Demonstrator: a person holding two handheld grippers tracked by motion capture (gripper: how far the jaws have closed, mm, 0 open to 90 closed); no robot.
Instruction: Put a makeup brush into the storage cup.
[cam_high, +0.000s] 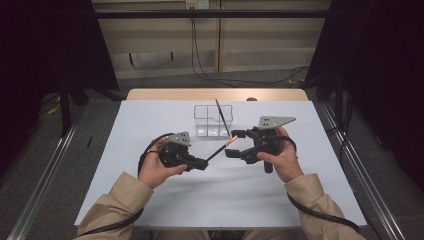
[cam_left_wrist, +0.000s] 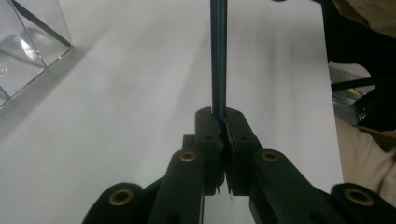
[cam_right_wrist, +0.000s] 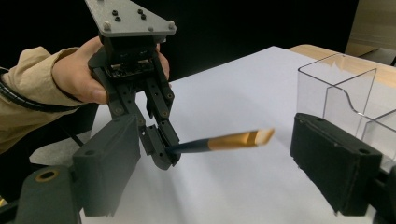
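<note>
My left gripper (cam_high: 204, 163) is shut on the dark handle of a thin brush (cam_high: 222, 146) with a gold ferrule and a pale angled tip. The brush points up and to the right, off the table. Its tip lies between the jaws of my right gripper (cam_high: 231, 143), which stand wide apart without touching it. In the left gripper view the handle (cam_left_wrist: 218, 56) runs straight out from the pinched jaws (cam_left_wrist: 223, 119). The right gripper view has the ferrule (cam_right_wrist: 233, 138) crossing the gap of my right gripper (cam_right_wrist: 210, 142), with the left gripper (cam_right_wrist: 163, 151) behind it.
A clear divided plastic holder (cam_high: 202, 117) stands just behind the grippers, with a second dark brush (cam_high: 221, 116) leaning in it. The holder's wall (cam_right_wrist: 345, 88) is close to my right jaw. White table cover (cam_high: 150, 200) spreads all around; dark floor lies beyond its edges.
</note>
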